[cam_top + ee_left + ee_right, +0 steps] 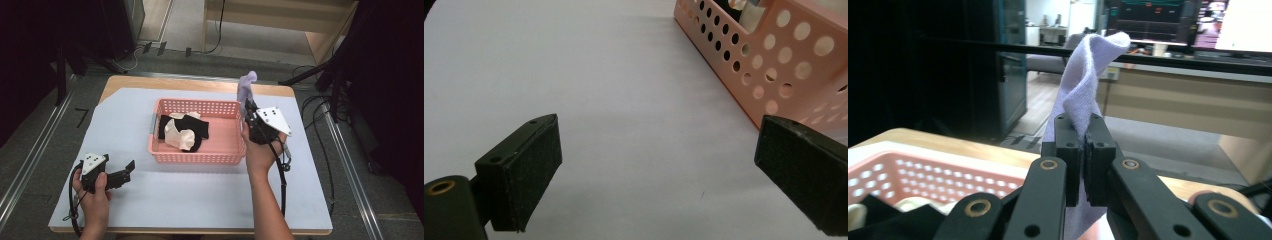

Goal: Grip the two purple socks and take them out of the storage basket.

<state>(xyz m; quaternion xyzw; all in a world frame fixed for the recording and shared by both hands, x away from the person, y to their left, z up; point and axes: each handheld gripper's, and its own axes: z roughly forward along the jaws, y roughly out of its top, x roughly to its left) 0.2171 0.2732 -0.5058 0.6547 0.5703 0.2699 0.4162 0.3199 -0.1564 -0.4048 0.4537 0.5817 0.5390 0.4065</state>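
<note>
A pink perforated basket (225,153) stands in the middle of the white table cover and holds black and cream cloth pieces (183,131). My right gripper (248,107) is raised beside the basket's right rim, shut on a lilac cloth (246,86) that sticks up above its jaws. In the right gripper view the lilac cloth (1083,95) is pinched between the two closed jaws, with the basket (903,175) low at the left. My left gripper (131,169) rests open on the table near the front left corner, nothing between its fingers (531,170). The basket's corner (774,75) lies ahead of it to the right.
The white cover (130,120) lies on a wooden table (150,81). Cables (320,130) and dark stand legs (310,75) lie on the floor at the right and behind. A metal rail (30,160) runs along the left side.
</note>
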